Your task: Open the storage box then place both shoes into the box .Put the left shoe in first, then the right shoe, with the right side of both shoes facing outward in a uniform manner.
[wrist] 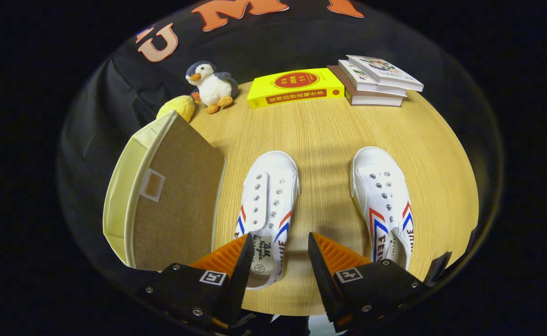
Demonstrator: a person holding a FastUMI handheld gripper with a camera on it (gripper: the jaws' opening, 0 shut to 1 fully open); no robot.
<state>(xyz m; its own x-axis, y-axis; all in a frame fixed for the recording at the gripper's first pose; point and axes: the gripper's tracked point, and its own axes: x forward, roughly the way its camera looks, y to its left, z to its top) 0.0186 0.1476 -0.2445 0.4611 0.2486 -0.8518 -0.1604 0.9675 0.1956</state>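
Observation:
Two white canvas shoes with red and blue stripes lie on the round wooden table [324, 130], toes pointing away from me. The left shoe [268, 200] has its heel between my fingertips; the right shoe [385, 200] lies to the right of my right finger. A fabric storage box [170, 196], brown with cream trim, stands on the table to the left of the left shoe, its lid shut. My gripper [280, 245] hovers open above the left shoe's heel, pressing on nothing.
At the table's far side sit a plush penguin [210, 86], a yellow soft toy [177, 106], a yellow book [294, 87] and a stack of books [376, 79]. Bare wood lies between the shoes and beyond them.

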